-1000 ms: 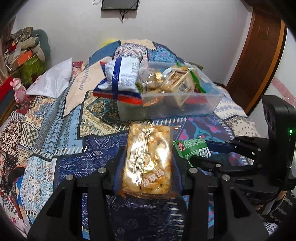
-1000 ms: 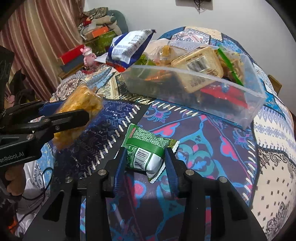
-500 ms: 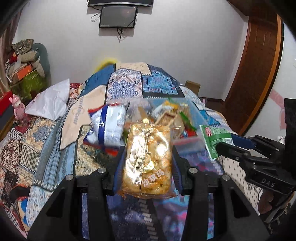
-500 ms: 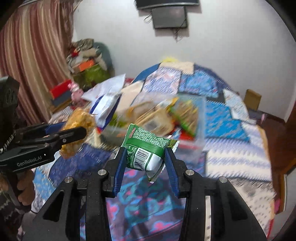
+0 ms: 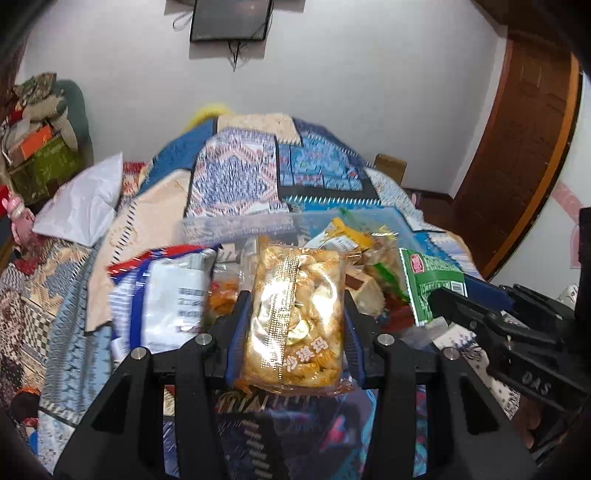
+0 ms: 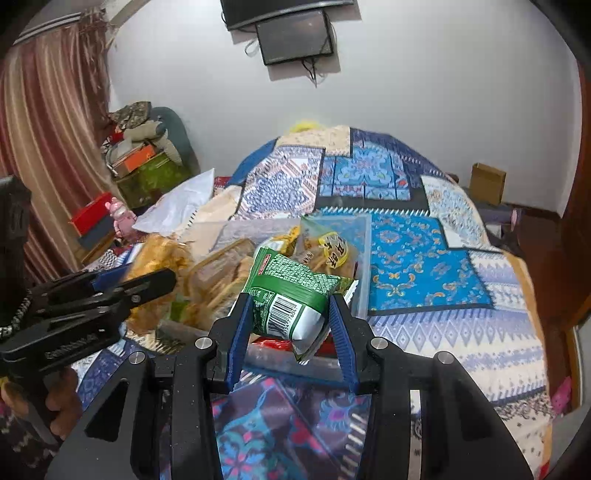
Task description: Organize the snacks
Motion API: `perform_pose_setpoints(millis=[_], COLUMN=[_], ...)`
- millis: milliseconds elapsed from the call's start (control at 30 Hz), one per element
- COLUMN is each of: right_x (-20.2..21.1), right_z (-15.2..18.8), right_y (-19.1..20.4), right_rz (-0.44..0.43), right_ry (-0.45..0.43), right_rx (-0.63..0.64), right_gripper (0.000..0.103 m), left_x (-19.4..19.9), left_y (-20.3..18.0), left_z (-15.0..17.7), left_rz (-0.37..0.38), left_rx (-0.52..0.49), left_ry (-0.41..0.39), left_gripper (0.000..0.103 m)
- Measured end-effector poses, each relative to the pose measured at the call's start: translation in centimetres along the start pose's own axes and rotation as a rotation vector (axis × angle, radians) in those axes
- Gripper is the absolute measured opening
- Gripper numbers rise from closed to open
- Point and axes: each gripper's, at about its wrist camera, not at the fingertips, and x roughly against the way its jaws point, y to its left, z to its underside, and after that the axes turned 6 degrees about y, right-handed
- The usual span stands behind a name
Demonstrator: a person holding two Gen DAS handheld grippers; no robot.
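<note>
My left gripper (image 5: 293, 314) is shut on a clear packet of golden fried snacks (image 5: 295, 317), held up over the near side of the clear plastic bin (image 5: 236, 223). My right gripper (image 6: 291, 317) is shut on a green and white snack pouch (image 6: 291, 291) with a barcode, also raised over the bin (image 6: 364, 240). The bin sits on the patterned bedspread and holds several packets, among them a blue and white bag (image 5: 166, 291) at its left. In each wrist view the other gripper shows at the side, with its packet (image 5: 428, 280) (image 6: 159, 258).
The bed's patterned quilt (image 6: 413, 258) stretches far and right. A white pillow (image 5: 85, 206) lies at the left. Stacked boxes and clothes (image 6: 144, 162) stand by the curtain; a screen (image 6: 295, 35) hangs on the wall. A cardboard box (image 6: 487, 182) sits beyond the bed, and a wooden door (image 5: 517, 147) at right.
Both grippers have lifted their packets off the quilt and carried them forward over the bin. The bin now lies right under the packets instead of ahead of them.
</note>
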Motion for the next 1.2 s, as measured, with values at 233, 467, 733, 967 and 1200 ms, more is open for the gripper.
perform_pose_setpoints(millis=[233,467,733,967,1200], right_x=[-2.5,-1.5,0.8,7.1,14.2], right_z=[0.5,0.3,0.7,0.7,0.9], right_y=[-0.2,0.2,1.0,1.9,3.3], right_rz=[0.020,0.058,0.051,0.028,0.001], right_ry=[0.042,0.054,0.019,-0.102,-0.245], right_rx=[0.013,0.028,0.057,0.058,0.046], right_gripper=[0.039,0.055,0.060,0.060,0.068], left_x=[-2.2,-0.9,3.1,12.1,19.7], left_y=[-0.3,0.2,-0.1,-0.6,-0.7], left_z=[0.2,0.7,1.7,3.2,4.8], left_rz=[-0.086,-0.055,-0.069,-0.047,-0.016], left_rx=[-0.028,-0.019,-0.047,-0.050,-0.038], left_ry=[-0.014,-0.023,-0.094,-0.264,-0.384], left_gripper=[0.048,0.067,0.073,0.073,0.073])
